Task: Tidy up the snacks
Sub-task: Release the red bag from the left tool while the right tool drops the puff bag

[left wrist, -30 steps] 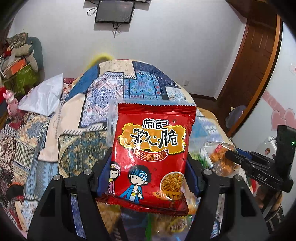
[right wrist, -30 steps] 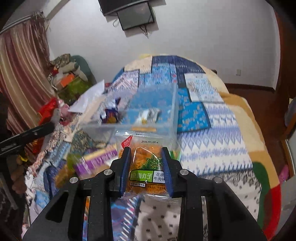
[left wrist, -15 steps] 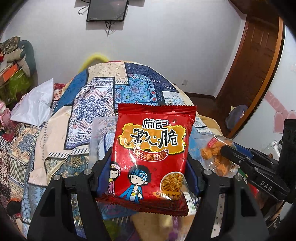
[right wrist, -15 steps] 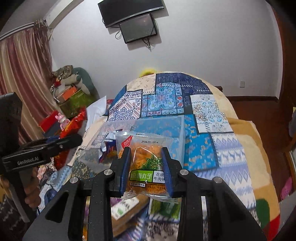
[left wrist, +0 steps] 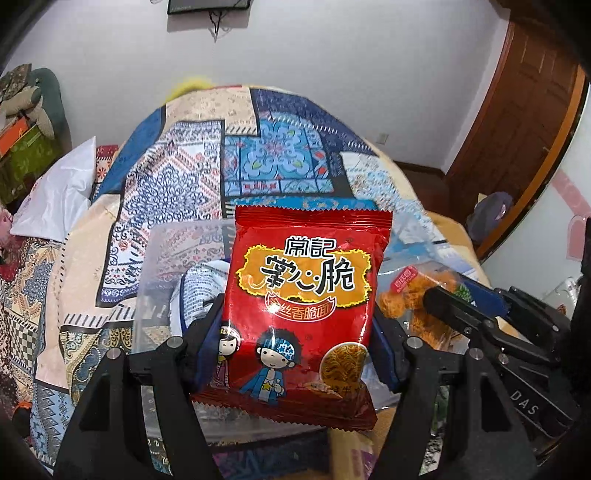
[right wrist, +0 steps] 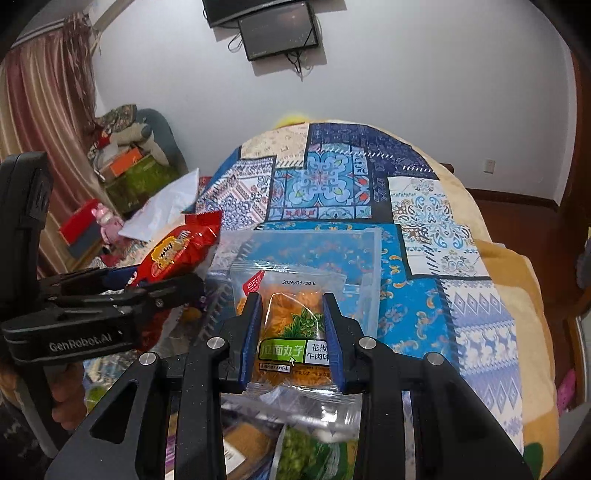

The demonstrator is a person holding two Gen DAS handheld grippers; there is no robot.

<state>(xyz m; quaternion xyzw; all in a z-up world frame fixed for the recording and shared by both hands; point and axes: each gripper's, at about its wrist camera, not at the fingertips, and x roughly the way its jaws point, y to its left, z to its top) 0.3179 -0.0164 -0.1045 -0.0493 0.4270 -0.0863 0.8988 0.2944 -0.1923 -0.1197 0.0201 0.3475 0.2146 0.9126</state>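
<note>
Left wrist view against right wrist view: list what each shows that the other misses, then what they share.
Left only: the front of the red noodle packet that the left gripper clamps, and a wooden door.
Right only: the printed label of the clear orange snack bag in the right gripper, and a striped curtain.
Both: the clear plastic bin, both packets, the patchwork blanket.

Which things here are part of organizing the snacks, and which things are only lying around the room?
Part of the job:
- red noodle packet, clamped by the left gripper
- clear packet of orange snacks, clamped by the right gripper
- clear plastic box

Only lying around:
- patchwork quilt
- white pillow
- wall screen
</note>
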